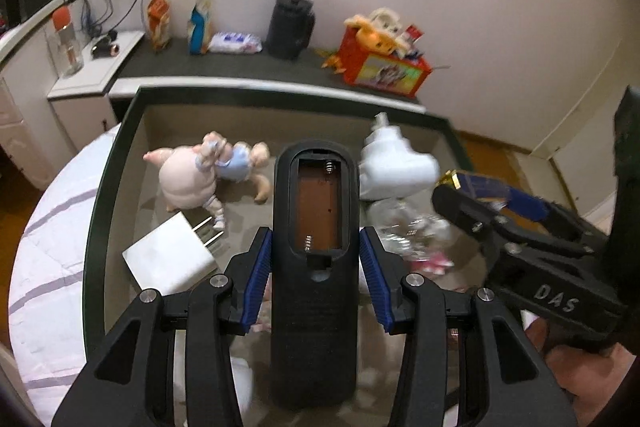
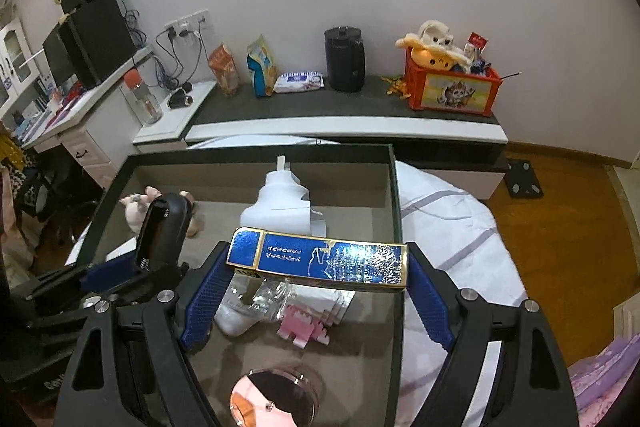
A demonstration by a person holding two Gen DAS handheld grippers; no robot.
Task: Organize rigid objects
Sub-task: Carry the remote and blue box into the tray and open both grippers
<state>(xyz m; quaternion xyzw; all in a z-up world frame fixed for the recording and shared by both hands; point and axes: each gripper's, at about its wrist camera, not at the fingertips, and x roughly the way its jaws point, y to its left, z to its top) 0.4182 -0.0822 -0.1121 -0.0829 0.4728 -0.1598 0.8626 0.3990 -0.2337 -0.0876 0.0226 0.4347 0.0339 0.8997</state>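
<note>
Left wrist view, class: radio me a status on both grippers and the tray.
Left gripper shut on black remote with open battery bay. Right gripper shut on blue gold-trimmed box. Both above dark-rimmed tray, already crowded.

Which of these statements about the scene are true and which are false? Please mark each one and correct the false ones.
1. The left gripper holds a black remote with its battery compartment open. True.
2. The right gripper holds a red box. False: it holds a blue box with gold edges.
3. A white plug adapter lies in the storage box. True.
4. The pig figurine stands on the dark shelf. False: it lies inside the storage box.
5. The black remote still has its batteries. False: the compartment is empty.
</note>
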